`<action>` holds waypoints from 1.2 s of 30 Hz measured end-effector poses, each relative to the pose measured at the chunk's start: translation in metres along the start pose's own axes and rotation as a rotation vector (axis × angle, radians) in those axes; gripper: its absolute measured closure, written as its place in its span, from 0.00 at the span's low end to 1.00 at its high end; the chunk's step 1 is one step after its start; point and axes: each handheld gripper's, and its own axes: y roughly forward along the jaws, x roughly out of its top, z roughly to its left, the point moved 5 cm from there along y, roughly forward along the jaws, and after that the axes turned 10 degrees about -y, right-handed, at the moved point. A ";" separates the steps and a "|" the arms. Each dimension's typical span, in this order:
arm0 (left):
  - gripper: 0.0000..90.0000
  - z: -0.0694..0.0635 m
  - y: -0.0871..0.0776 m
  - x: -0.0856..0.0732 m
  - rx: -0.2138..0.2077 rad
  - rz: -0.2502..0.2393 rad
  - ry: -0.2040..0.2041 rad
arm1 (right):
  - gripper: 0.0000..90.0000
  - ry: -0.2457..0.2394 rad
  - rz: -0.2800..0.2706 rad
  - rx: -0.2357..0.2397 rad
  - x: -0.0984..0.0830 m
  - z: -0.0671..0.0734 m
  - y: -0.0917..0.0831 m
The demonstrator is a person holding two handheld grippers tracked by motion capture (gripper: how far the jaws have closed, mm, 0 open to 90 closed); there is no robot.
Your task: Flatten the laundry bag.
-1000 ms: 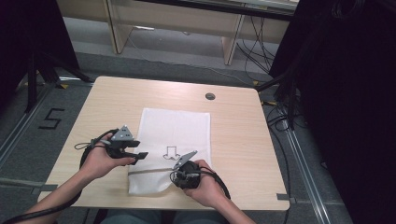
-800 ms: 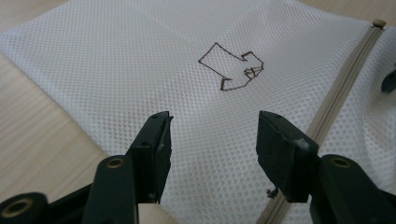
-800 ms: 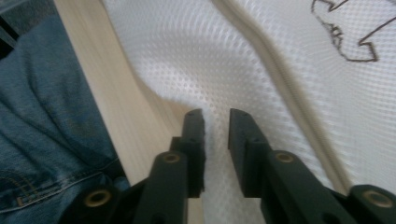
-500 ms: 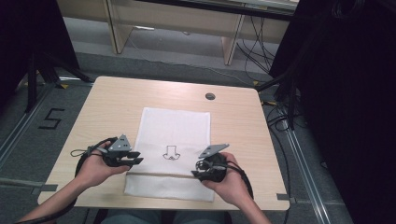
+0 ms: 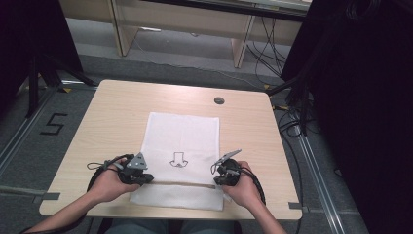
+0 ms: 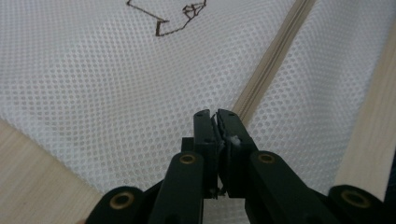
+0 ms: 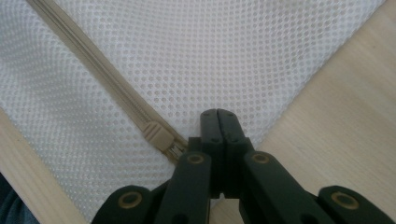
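You are working on a white mesh-cloth laundry bag (image 5: 182, 141), finely perforated and matt, with a beige woven zip tape (image 7: 93, 65) and a dull plastic slider (image 7: 158, 135). It lies on a pale, smooth, matt wood-grain tabletop (image 5: 112, 112). Your black gripper jaws look like semi-gloss plastic with brass-coloured metal rivets (image 7: 196, 159).

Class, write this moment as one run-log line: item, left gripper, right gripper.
item: white mesh bag flat on table | left gripper: just closed at zipper | right gripper: just closed beside zipper slider
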 end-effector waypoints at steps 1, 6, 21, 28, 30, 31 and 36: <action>0.96 0.001 0.003 -0.002 0.010 0.003 -0.014 | 1.00 -0.022 -0.005 -0.002 0.000 -0.002 0.002; 0.95 0.004 0.009 -0.005 0.019 0.023 -0.004 | 1.00 -0.035 0.030 -0.014 0.002 -0.001 0.011; 0.96 0.006 0.006 -0.013 0.065 0.035 -0.019 | 1.00 -0.030 0.021 -0.041 0.011 0.003 0.017; 0.93 0.009 -0.002 0.000 0.078 -0.094 -0.042 | 0.95 0.005 -0.090 -0.052 0.013 -0.002 0.002; 0.92 0.010 -0.008 0.008 0.082 -0.165 -0.057 | 0.93 -0.001 -0.129 -0.068 0.012 -0.005 -0.008; 0.91 0.010 -0.010 0.010 0.080 -0.188 -0.065 | 0.92 0.014 -0.137 -0.074 0.009 -0.006 -0.012; 0.85 0.011 -0.006 0.006 0.066 -0.186 -0.088 | 0.86 0.047 -0.170 -0.101 -0.006 -0.015 -0.020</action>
